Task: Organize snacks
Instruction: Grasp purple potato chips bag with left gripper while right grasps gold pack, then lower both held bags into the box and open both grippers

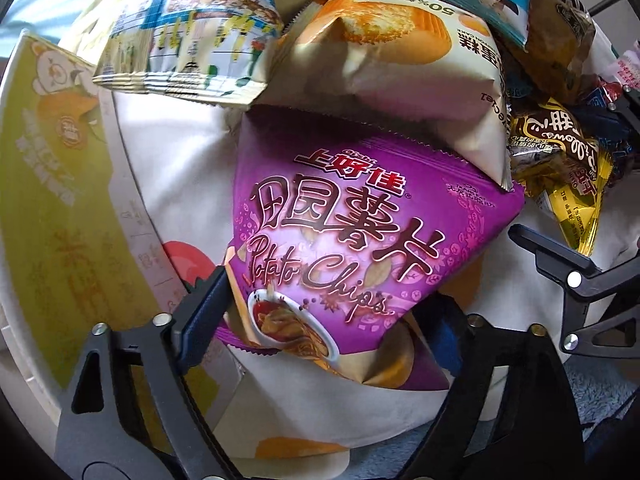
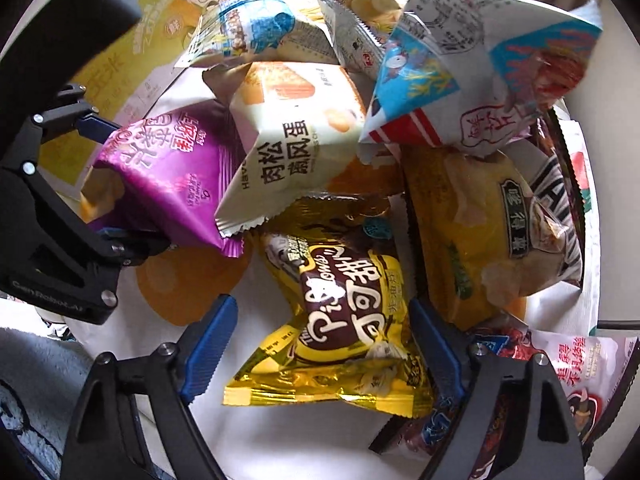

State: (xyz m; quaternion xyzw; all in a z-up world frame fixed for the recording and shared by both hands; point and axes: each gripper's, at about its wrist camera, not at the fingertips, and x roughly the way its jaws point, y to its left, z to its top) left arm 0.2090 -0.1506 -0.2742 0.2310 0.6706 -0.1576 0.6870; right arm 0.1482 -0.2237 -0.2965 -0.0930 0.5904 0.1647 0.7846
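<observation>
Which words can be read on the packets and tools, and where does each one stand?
"Potato Chips": glossy purple foil chip bag.
"50%": cream cake packet, printed upside down.
"GenRobot.AI": black left gripper body.
Chinese characters cover most packets; the small print is too blurred to read.

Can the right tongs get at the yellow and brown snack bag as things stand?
Probably yes. The yellow and brown snack bag lies on top between the open right tongs, nothing covering its near half; only the white cake packet overlaps its far end.
</observation>
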